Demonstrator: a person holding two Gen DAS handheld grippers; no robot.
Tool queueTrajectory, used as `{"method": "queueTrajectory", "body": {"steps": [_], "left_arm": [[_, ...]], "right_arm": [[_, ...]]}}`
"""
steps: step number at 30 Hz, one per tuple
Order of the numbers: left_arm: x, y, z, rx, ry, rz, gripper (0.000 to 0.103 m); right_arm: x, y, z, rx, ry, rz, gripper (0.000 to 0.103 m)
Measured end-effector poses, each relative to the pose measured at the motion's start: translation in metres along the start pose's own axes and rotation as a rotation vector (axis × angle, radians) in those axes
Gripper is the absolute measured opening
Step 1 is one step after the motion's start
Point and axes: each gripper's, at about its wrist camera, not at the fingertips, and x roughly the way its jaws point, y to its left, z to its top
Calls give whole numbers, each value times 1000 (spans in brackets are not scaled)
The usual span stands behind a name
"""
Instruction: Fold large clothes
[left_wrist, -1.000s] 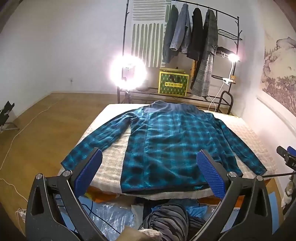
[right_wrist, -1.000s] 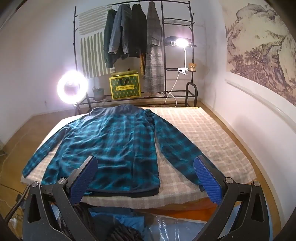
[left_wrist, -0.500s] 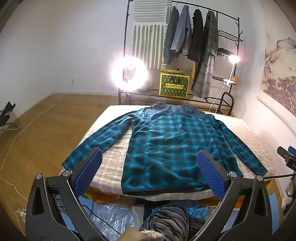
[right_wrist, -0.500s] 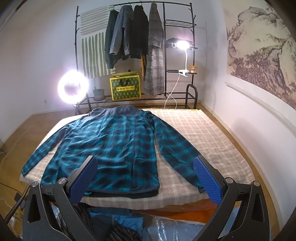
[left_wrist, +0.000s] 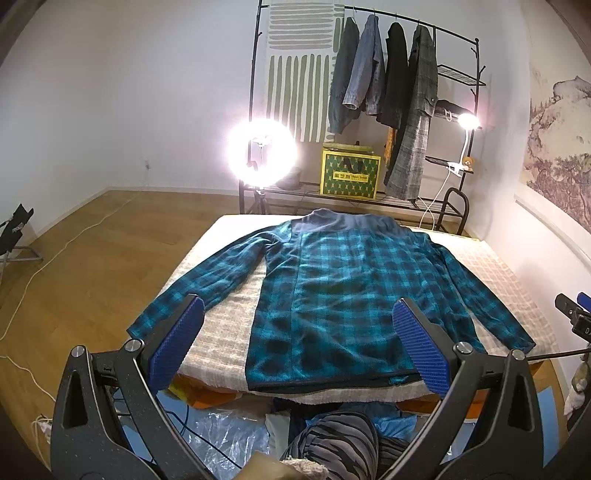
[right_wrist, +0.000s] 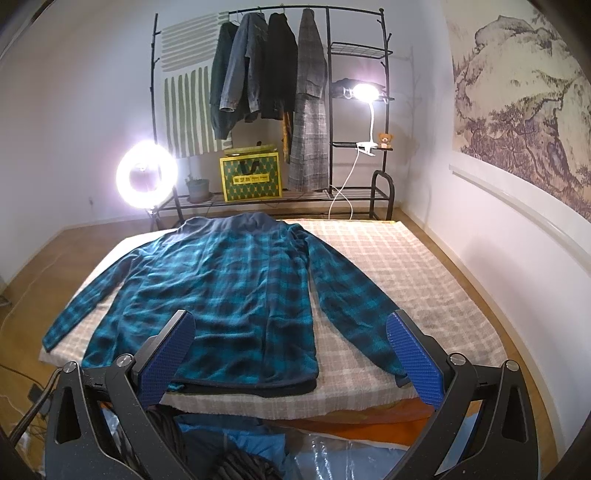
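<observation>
A teal plaid shirt (left_wrist: 343, 295) lies flat and spread out on the mattress (right_wrist: 406, 266), collar toward the far edge, hem along the near edge, nearer the mattress's left side than its right. Both sleeves are angled out & down: 1 cuff sits near the near-left corner, the other ends close to the near edge, approx. mid-way to the right side. The checked cover is bare btwn shirt and right edge. Left gripper (left_wrist: 301, 350) hovers short of the near edge, jaws spread wide, nothing btwn its 2 blue pads (left_wrist: 177, 347); it touches no cloth. Right gripper (right_wrist: 288, 358) is likewise wide apart and holds nothing, held just off the near edge with the hem framed btwn its fingers. Beyond the far edge stands a black clothes rack (right_wrist: 384, 110) w/ 4 dark garments hanging on it. On the rack's low shelf sits a yellow-green box (right_wrist: 251, 177), lid on, contents not visible; beside it a small plant pot (right_wrist: 197, 188) w/ some greenery in it. A ring light (right_wrist: 146, 173) glows at the rack's left end; a clip lamp (right_wrist: 364, 92) is lit on the right shelving, a small teddy (right_wrist: 385, 139) next to it. Below the near edge lies a heap of dark clothes and clear plastic (left_wrist: 229, 435).
</observation>
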Motion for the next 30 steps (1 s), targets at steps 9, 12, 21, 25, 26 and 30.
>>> {"method": "queueTrajectory", "body": {"steps": [9, 12, 21, 25, 26, 30], "left_arm": [[-1, -1, -2, 0, -2, 1, 103], [0, -1, -4, 1, -2, 2, 103], [1, 0, -4, 0, -3, 5, 103], [0, 0, -3, 0, -4, 5, 103], [0, 1, -3, 1, -4, 5, 103], [0, 1, -3, 0, -3, 4, 103]], "right_arm": [[0, 0, 0, 2, 3, 4, 103], [-1, 0, 1, -2, 0, 4, 103], [-1, 2, 1, -9, -5, 3, 103], [-1, 4, 2, -17, -9, 2, 103], [-1, 4, 2, -18, -10, 2, 103], [-1, 4, 2, -16, -10, 1, 103]]}}
